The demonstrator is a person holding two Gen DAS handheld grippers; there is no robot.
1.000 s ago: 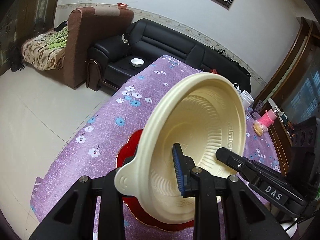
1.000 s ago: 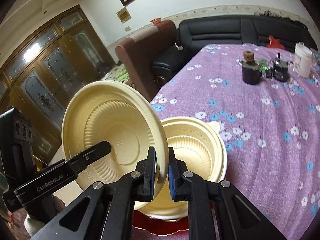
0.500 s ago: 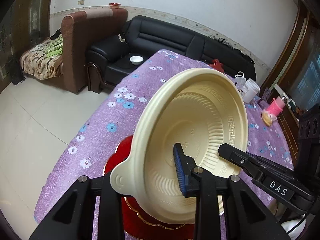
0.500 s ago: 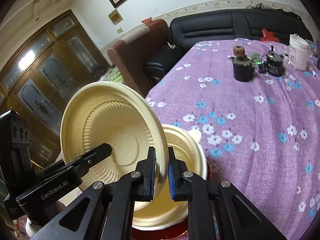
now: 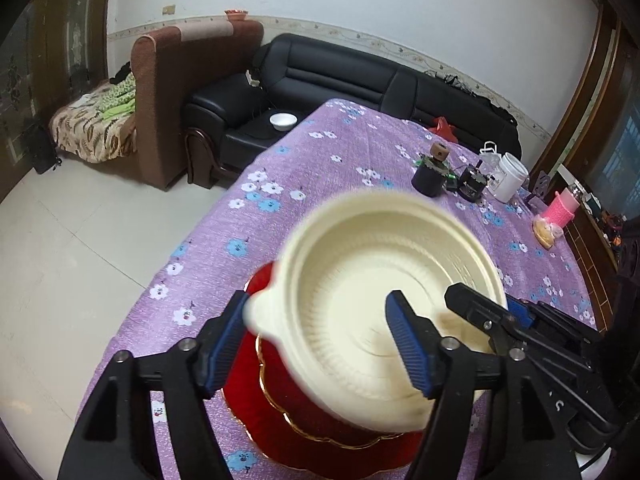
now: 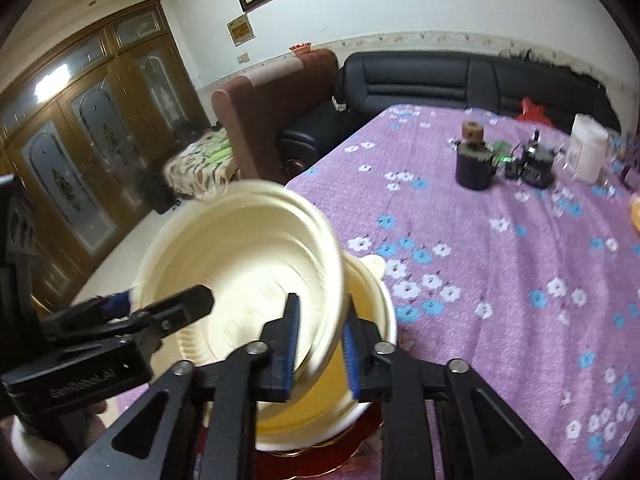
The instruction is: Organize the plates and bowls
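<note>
A cream plastic bowl (image 5: 360, 280) with a tab handle rests on a red gold-rimmed plate (image 5: 280, 416) at the near edge of the purple floral table. My left gripper (image 5: 316, 344) is open, its fingers straddling the bowl's near wall. In the right wrist view a second cream bowl (image 6: 248, 272) tilts, blurred, over the first bowl (image 6: 372, 304). My right gripper (image 6: 318, 344) is open, its pads on either side of the tilted bowl's rim with small gaps. The right gripper also shows in the left wrist view (image 5: 500, 316).
On the far table stand a dark jar with a cork (image 5: 430, 176), a small black device (image 5: 472, 186), a white canister (image 5: 510, 176) and a pink cup (image 5: 562, 210). A black sofa (image 5: 360, 76) and brown armchair (image 5: 180, 92) lie beyond the table.
Both grippers have opened. The left bowl has dropped from its tilt onto the red plate. The right bowl has tipped down toward the first bowl, blurred with motion.
</note>
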